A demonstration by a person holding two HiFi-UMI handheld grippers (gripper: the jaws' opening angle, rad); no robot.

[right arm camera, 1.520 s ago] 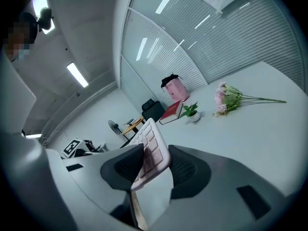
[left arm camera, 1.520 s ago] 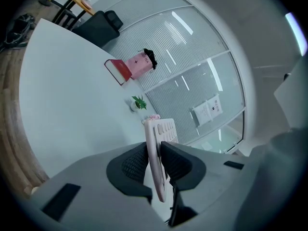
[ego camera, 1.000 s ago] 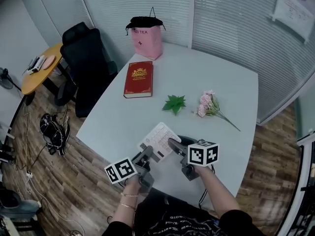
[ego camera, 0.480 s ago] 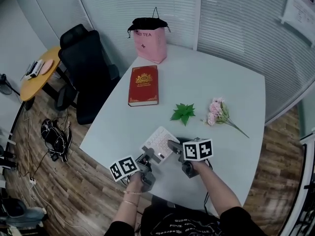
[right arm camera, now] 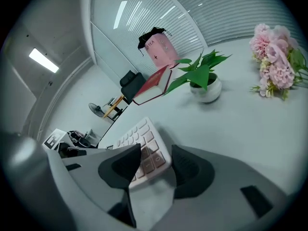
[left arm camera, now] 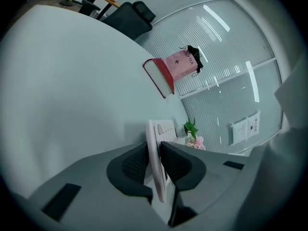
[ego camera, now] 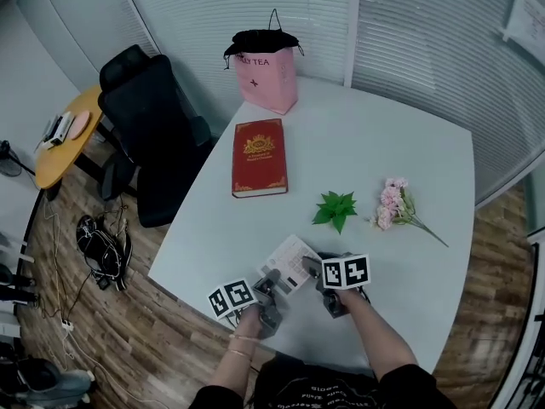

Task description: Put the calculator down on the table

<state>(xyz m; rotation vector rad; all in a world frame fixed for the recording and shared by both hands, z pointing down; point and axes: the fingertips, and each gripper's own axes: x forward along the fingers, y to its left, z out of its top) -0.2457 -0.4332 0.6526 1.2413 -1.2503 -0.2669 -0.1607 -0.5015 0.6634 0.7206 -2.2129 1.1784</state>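
Left gripper jaws nearly closed, clamping calculator edge. Right gripper jaws just been opening, approx half apart, calculator corner loose between. Calculator low by worktop near edge, contact unclear. Risk: w/ one-edge hold only, could pivot & slap down or slide off.

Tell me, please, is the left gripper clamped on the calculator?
Shut on it: the left gripper has both pads pressed against the calculator, with no gap showing.
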